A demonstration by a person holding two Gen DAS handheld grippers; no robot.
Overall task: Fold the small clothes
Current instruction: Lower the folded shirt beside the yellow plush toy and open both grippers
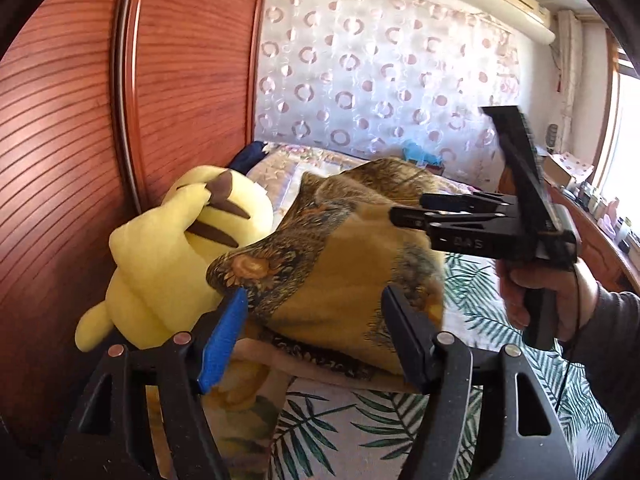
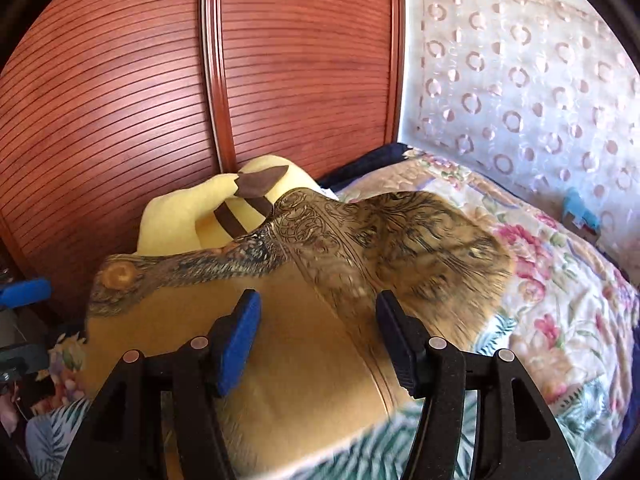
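A mustard-yellow cloth with a dark sunflower print lies rumpled on the bed, partly draped against a yellow plush toy. It also shows in the right wrist view. My left gripper is open, its fingers on either side of the cloth's near part. My right gripper is open above the cloth's plain middle. In the left wrist view the right gripper hovers over the cloth's far right side, held by a hand.
The plush toy leans on a red-brown slatted wardrobe. A leaf-print sheet covers the bed, with a floral quilt behind. A patterned curtain hangs at the back. A cluttered shelf runs on the right.
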